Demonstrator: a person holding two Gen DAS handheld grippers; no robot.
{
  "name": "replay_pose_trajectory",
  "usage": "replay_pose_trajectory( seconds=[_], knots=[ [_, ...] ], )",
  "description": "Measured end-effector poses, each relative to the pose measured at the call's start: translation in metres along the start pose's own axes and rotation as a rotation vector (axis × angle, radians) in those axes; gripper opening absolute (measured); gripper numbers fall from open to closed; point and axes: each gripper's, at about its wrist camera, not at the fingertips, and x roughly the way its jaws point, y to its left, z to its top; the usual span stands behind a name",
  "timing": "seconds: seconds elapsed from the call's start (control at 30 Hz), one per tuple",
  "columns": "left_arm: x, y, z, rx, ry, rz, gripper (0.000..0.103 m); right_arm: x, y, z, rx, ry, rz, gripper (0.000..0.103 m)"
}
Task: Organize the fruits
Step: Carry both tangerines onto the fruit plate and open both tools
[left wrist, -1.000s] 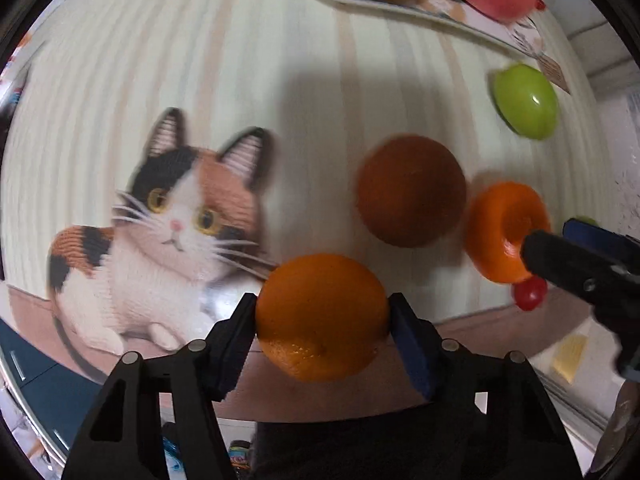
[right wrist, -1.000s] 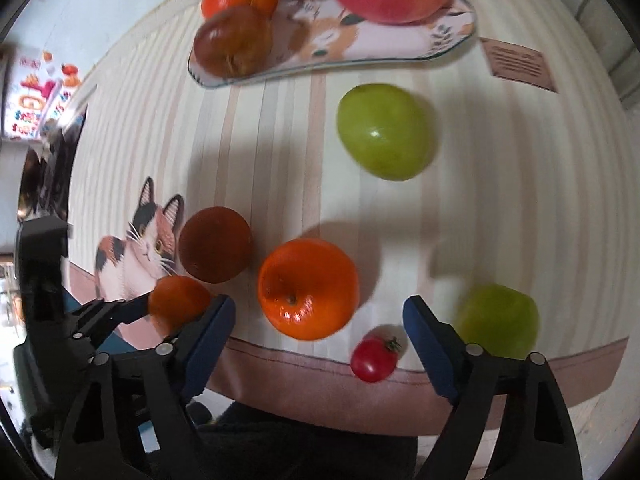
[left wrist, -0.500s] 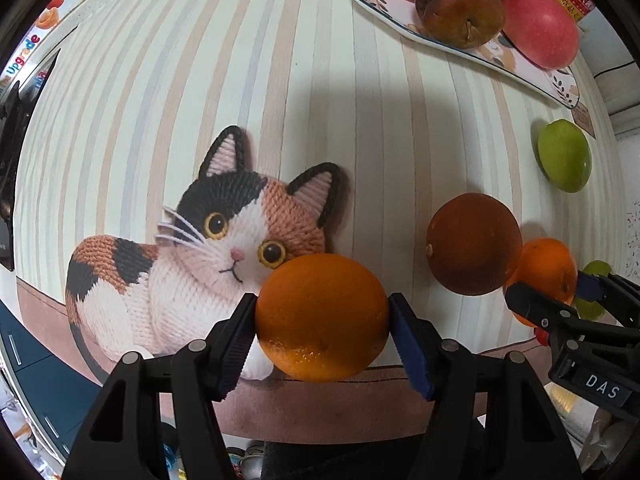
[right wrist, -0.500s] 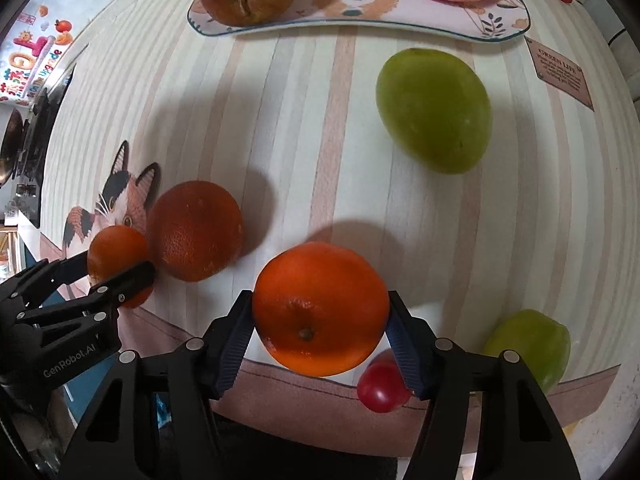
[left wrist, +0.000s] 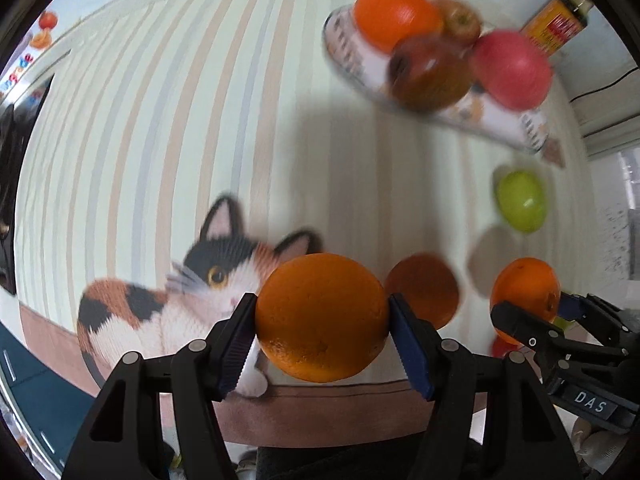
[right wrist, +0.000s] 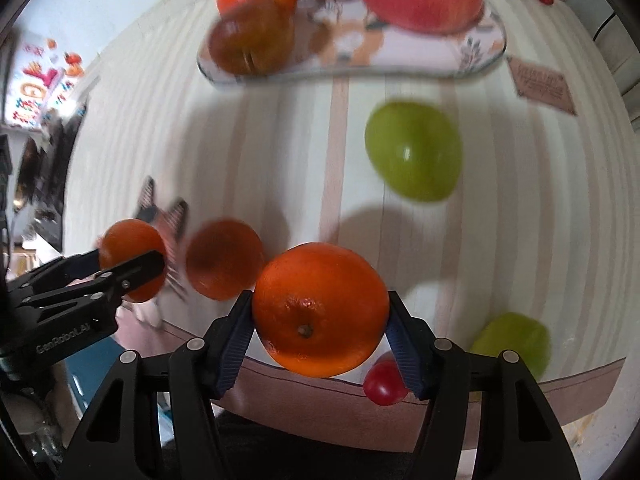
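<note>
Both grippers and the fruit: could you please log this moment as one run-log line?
left gripper: shut on orange | right gripper: closing on second orange | plate: holds fruit | loose: green fruit, dark orange

Your right gripper (right wrist: 320, 312) is closing its jaws on an orange (right wrist: 320, 308). Beyond it lie a green fruit (right wrist: 414, 150), possibly an apple, and a blurred plate (right wrist: 480, 60) of fruit.
</note>
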Motion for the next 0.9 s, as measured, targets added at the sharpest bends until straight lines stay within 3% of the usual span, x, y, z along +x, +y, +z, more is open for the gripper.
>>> replay_pose_trajectory(
  seconds=[0.27,0.5,0.67,0.9],
  knots=[
    [-0.044,-0.007,0.08,-0.003,-0.082,-0.08,0.063,-0.061,-0.018,0.053,0.07,-0.136,0.057,0.066],
    [-0.018,0.006,0.16,-0.055,-0.029,-0.122,0.063,-0.04,-0.049,0.122,0.168,-0.133,0.01,0.066],
    [0.008,-0.002,0.181,-0.055,0.026,-0.117,0.063,-0.02,-0.057,0.138,0.192,-0.102,-0.038,0.066],
    [0.03,-0.005,0.182,-0.07,0.059,-0.12,0.063,-0.007,-0.063,0.147,0.219,-0.08,-0.059,0.066]
  ],
)
